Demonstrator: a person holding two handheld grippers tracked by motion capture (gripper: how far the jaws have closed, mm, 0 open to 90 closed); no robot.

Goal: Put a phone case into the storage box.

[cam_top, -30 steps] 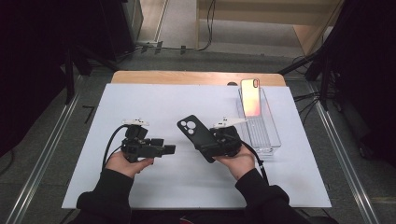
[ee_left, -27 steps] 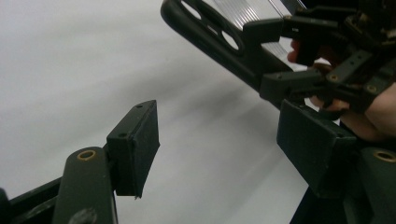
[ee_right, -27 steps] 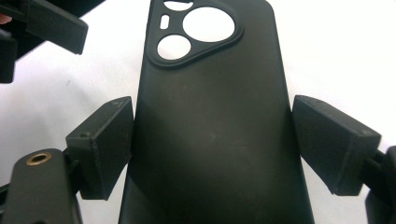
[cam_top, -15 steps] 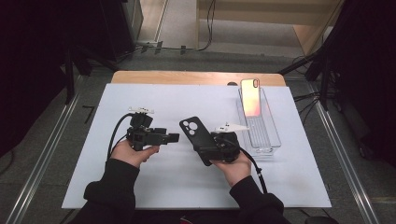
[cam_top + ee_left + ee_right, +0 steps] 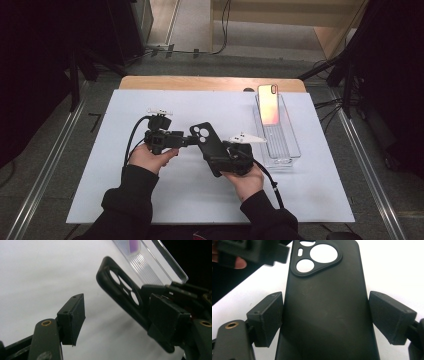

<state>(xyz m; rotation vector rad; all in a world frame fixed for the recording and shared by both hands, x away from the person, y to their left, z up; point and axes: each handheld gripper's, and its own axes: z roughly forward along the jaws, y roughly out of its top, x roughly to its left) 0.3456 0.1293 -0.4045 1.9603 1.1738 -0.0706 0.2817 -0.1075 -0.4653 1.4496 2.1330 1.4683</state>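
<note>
We take this for a lab or recording studio, not a home. The table (image 5: 150, 82) is a wooden top covered by a plain white sheet (image 5: 310, 195), with metal rails (image 5: 45, 165) running along the floor on both sides of it. Beyond the table's far edge, cables (image 5: 220, 30) trail over a bare grey floor. Black drapes (image 5: 35, 60) and stands close in left and right of the table.

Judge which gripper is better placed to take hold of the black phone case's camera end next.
Left. The left gripper is open, its tips right at the camera-cutout end of the black phone case. The right gripper already straddles the case's lower body, so it cannot reach that end.
</note>
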